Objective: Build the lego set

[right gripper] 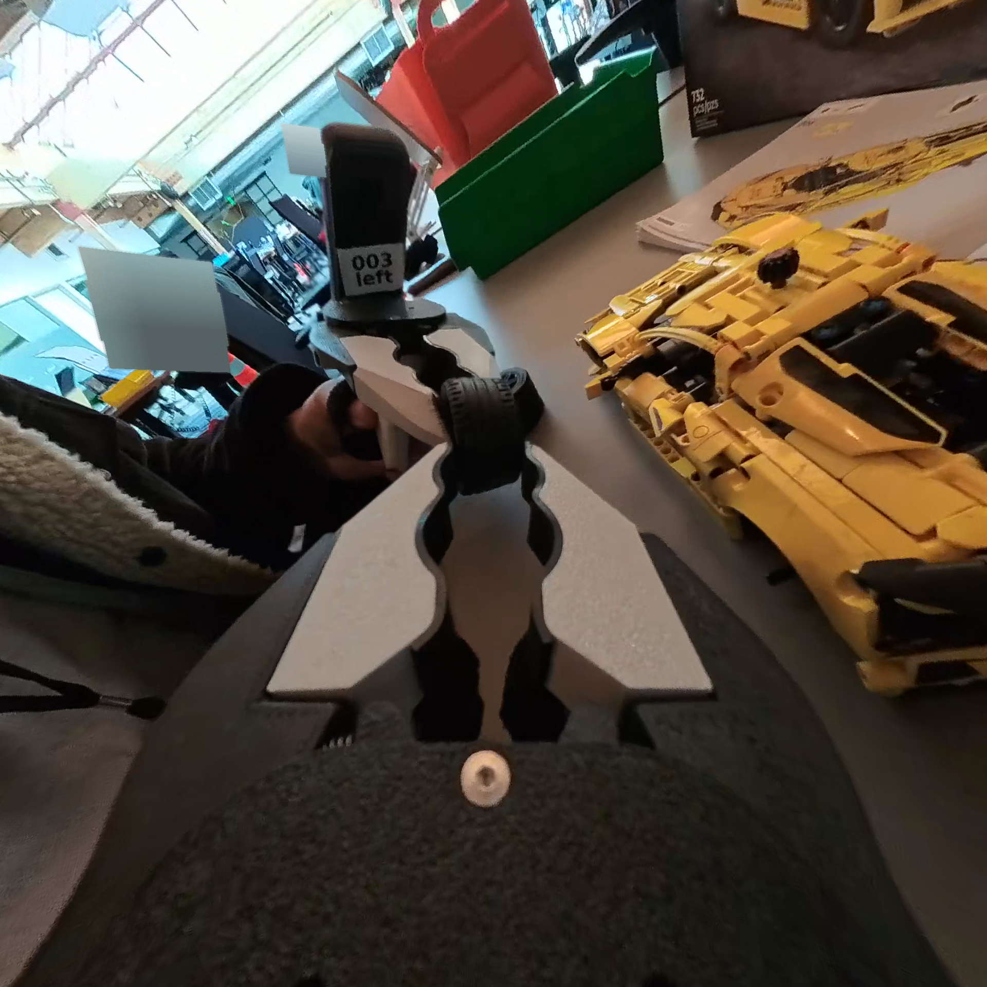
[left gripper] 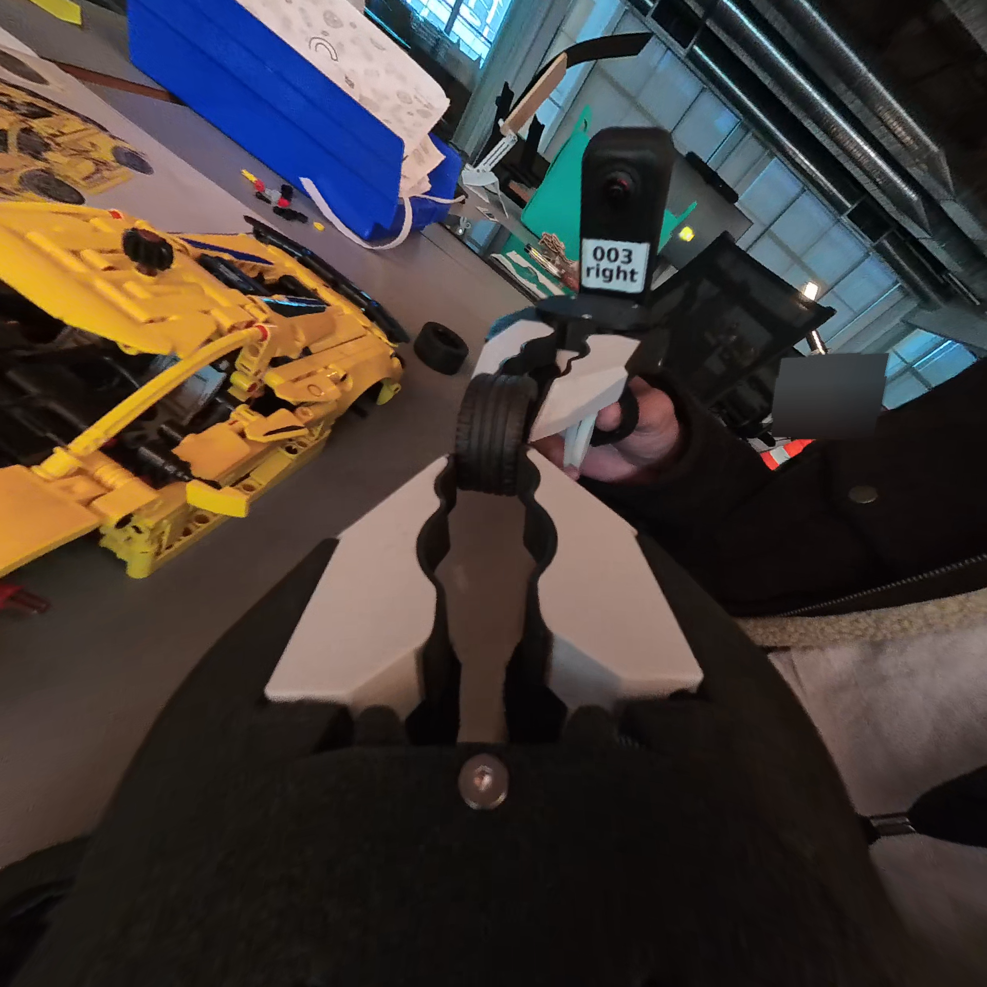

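A grey table (left gripper: 160, 667) fills the left half of the left wrist view and the right half of the right wrist view, with bare surface open in front of the grippers. The largest object is a yellow Lego sports car (left gripper: 176, 363), partly built, at the left middle of the left wrist view and at the right (right gripper: 801, 416) of the other. Above it in the left wrist view a blue bin (left gripper: 256, 101) stands at upper left, and an instruction booklet (left gripper: 48, 144) lies at the far left edge; in the right wrist view a green bin (right gripper: 550, 181) sits at upper centre with the set's box (right gripper: 801, 59) at upper right. A loose black tyre (left gripper: 441, 348) lies on the table just right of the car's nose, apart from it. Small loose Lego pieces (left gripper: 277, 197) lie near the blue bin. At the centre of both views the left gripper (left gripper: 487, 470) and the right gripper (right gripper: 485, 475) meet tip to tip over the table, both clamped on one black tyre (left gripper: 494, 432) held above the surface. Each claw is narrowly parted, only as wide as the tyre's tread.
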The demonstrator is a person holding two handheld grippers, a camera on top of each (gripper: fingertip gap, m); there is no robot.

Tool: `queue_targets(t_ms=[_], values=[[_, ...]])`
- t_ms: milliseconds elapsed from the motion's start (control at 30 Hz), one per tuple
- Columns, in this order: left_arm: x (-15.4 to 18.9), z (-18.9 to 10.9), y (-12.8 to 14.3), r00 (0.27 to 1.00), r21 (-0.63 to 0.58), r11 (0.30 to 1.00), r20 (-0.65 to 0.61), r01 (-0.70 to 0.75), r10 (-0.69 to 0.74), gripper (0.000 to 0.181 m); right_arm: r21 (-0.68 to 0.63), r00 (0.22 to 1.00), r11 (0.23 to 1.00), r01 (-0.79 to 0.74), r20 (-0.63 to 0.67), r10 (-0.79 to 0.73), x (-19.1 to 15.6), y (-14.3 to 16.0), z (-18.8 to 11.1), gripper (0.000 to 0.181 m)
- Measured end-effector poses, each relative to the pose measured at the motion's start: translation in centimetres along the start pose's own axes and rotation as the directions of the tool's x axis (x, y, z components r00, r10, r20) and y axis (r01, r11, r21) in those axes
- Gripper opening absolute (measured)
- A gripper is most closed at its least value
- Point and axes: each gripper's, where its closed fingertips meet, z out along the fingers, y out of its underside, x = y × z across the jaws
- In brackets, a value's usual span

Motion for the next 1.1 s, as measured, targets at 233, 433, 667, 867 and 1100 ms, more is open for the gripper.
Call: queue_targets(t_ms=[233,433,667,867,1100], values=[[-0.7,0.1,0.1,0.997,-0.017,0.999,0.071,-0.041,0.042,0.022,-0.030,0.994,0.998,0.050,-0.095,-0.053,0.7,0.1,0.1,0.020],[-0.2,-0.3,-0.5,1.000,0.030,1.000,0.025,-0.007,0.007,0.023,0.061,1.000,0.998,-0.012,0.008,0.011,0.1,-0.9,-0.1,0.025],[0.2,-1.0,-1.8,0.975,0.076,0.974,0.088,-0.212,0.206,0.024,0.070,0.950,0.966,-0.248,0.212,0.228,-0.9,-1.2,-0.4,0.060],[2.7,-0.6,-1.6,0.929,0.076,0.926,0.019,-0.371,0.370,0.024,0.122,0.954,0.949,0.292,0.029,-0.298,-2.9,-2.0,-1.0,0.026],[3.1,-0.5,-1.3,0.950,0.083,0.947,-0.029,-0.309,0.312,0.024,0.066,0.901,0.899,0.434,-0.041,-0.432,-2.9,-1.4,-0.7,0.025]])
